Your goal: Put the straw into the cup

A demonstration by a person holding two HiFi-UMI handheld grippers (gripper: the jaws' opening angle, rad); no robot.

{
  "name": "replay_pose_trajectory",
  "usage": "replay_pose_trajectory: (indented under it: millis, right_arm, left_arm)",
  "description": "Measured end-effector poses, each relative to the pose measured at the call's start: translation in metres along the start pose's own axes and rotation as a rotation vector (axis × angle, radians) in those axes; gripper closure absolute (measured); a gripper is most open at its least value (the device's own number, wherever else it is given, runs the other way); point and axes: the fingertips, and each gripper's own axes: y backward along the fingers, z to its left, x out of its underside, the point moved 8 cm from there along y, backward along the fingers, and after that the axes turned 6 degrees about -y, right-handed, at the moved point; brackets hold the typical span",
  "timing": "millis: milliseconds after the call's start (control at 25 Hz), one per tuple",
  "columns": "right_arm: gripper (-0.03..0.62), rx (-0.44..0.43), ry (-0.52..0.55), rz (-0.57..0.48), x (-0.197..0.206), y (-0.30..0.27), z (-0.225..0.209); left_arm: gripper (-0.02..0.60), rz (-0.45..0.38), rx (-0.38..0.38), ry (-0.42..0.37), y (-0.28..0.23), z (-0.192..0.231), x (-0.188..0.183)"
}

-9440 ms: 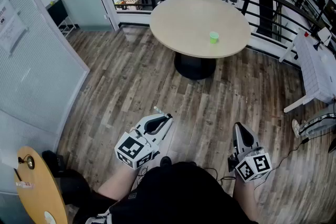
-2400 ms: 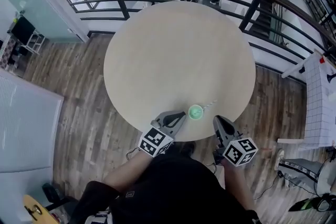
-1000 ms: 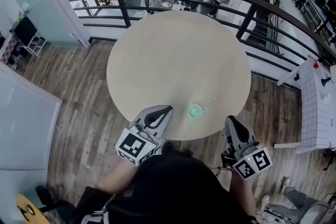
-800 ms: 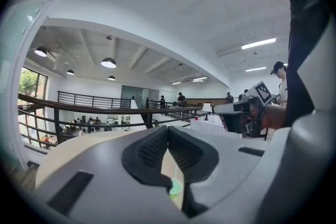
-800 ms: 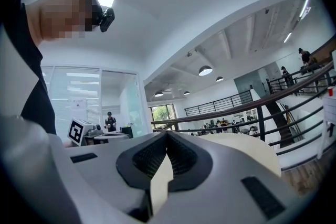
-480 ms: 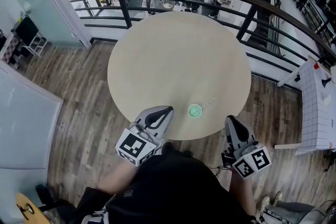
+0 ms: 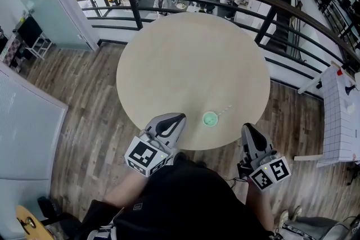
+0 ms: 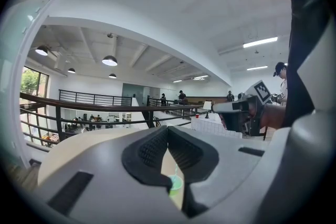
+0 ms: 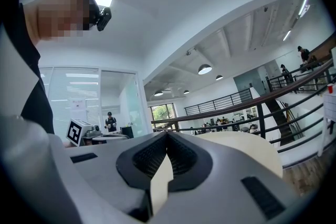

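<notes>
round table (image 7: pixel 191 64) centre of head view, person standing at its near edge. cup (image 7: pixel 210 119) on the tabletop, close to the near edge, a bit right of centre. straw (image 7: pixel 224 111) on the table just right of and behind the cup; can't tell if they touch. left gripper (image 7: pixel 173 121) over the near edge, left of cup, apart from it. right gripper (image 7: pixel 248 131) just off the table edge, right of cup, nearer the person. railing (image 7: pixel 270 3) curves behind the table, lower floor beyond. white table (image 7: pixel 343 104) far right. glass wall (image 7: pixel 34 121) left.
</notes>
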Motion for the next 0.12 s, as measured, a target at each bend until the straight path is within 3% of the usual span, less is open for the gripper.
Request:
replay_pose_trajectory:
  millis: [120]
  right_arm:
    - [0.573, 0.002, 0.0, 0.002, 0.0007, -0.0011, -0.0001]
  left_arm:
    - [0.572, 0.0, 0.002, 0.0, -0.0005, 0.0013, 0.0006]
